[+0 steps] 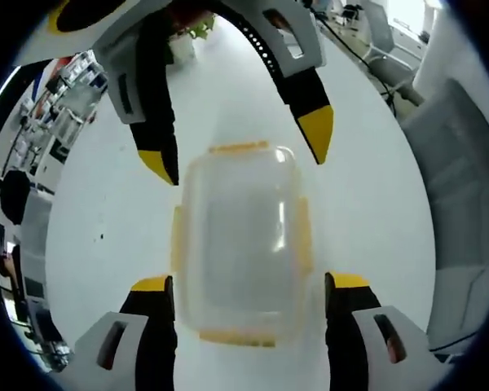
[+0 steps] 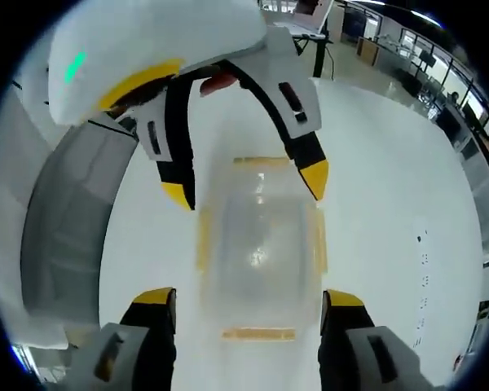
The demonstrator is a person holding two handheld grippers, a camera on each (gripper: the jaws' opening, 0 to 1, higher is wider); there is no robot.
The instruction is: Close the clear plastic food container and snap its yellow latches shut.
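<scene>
A clear plastic food container (image 1: pixel 240 244) with its lid on lies on the white table (image 1: pixel 375 204), with yellow latches (image 1: pixel 238 148) along all of its sides. My left gripper (image 1: pixel 248 283) is open, its yellow-tipped jaws standing on either side of the container's near end. My right gripper (image 1: pixel 236 151) faces it from the far end, also open, its tips just outside the container's corners. In the right gripper view the container (image 2: pixel 261 244) lies between the right gripper (image 2: pixel 248 296) below and the left gripper (image 2: pixel 246 186) above. Nothing is gripped. I cannot tell whether the latches are snapped.
A grey chair (image 1: pixel 460 187) stands beside the table; it shows in the right gripper view as the grey chair (image 2: pixel 73 220) at the left. Office desks and shelves (image 1: pixel 61 106) lie beyond the table's edge. Bare white tabletop (image 2: pixel 391 204) surrounds the container.
</scene>
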